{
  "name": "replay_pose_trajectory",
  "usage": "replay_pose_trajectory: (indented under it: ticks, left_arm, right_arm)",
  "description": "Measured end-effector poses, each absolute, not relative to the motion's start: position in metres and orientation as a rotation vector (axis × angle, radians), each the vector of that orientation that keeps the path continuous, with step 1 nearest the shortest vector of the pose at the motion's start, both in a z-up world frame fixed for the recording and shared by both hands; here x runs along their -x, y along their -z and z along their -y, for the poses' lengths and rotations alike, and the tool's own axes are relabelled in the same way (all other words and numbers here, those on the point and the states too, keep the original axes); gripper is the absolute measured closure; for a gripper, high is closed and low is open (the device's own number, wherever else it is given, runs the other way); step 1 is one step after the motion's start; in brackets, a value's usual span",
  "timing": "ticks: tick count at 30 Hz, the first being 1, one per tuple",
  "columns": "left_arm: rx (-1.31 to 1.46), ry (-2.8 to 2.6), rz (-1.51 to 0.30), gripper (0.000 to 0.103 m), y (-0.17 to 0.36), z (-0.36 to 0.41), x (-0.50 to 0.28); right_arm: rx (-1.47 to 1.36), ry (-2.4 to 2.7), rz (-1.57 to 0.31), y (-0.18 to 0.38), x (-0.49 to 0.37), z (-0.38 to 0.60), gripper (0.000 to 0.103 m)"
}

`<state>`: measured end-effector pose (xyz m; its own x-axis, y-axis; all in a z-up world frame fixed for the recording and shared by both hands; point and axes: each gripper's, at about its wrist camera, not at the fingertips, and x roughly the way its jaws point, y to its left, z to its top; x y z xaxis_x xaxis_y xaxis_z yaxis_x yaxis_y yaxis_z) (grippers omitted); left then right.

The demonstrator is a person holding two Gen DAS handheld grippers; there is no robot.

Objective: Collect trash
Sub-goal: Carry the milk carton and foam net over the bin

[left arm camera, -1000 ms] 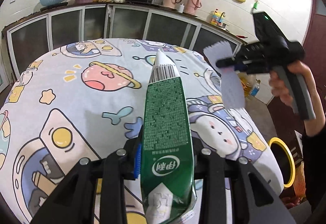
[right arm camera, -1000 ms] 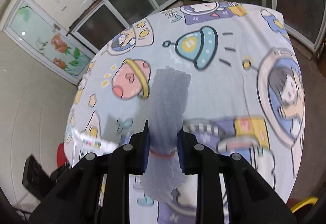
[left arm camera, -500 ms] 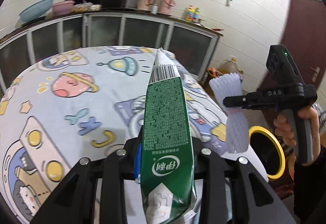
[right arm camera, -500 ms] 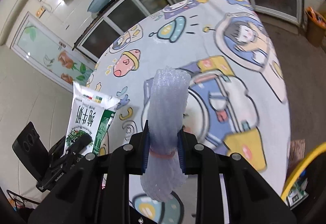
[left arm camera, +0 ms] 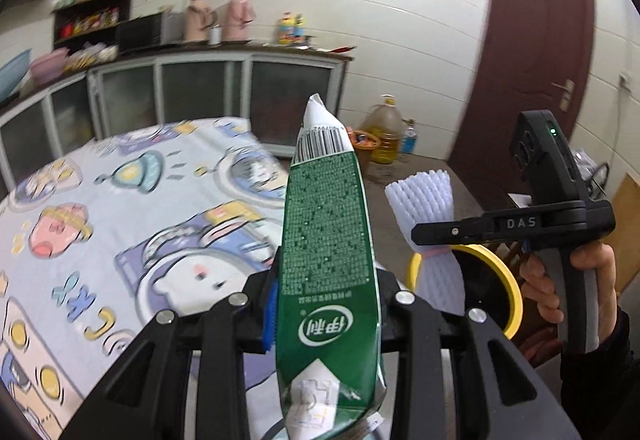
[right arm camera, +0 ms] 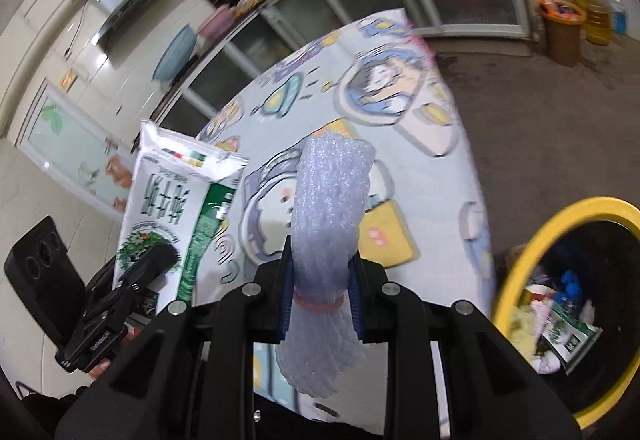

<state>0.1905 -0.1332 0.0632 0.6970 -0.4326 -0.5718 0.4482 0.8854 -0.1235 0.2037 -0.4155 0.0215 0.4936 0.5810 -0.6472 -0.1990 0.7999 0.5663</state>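
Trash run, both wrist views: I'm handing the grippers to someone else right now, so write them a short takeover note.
Left gripper: shut on the green milk pouch, held upright off the table.
Right gripper: shut on the white foam net, bundled with a rubber band.
Yellow-rimmed bin: on the floor past the table edge, to the right, already holding trash.
Done: both pieces picked up.
Left: carry both over the bin and drop them, the foam net probably first, since it is nearer.
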Motion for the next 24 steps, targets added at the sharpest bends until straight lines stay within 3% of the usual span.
replay_pose_trajectory:
  ticks: [24]
  left_arm:
    - [-0.171, 0.781, -0.547, 0.073, -0.079, 0.288, -0.184]
  right_arm:
    - [-0.668, -0.147, -0.838, 0.016, -0.127, 0.585, 0.080]
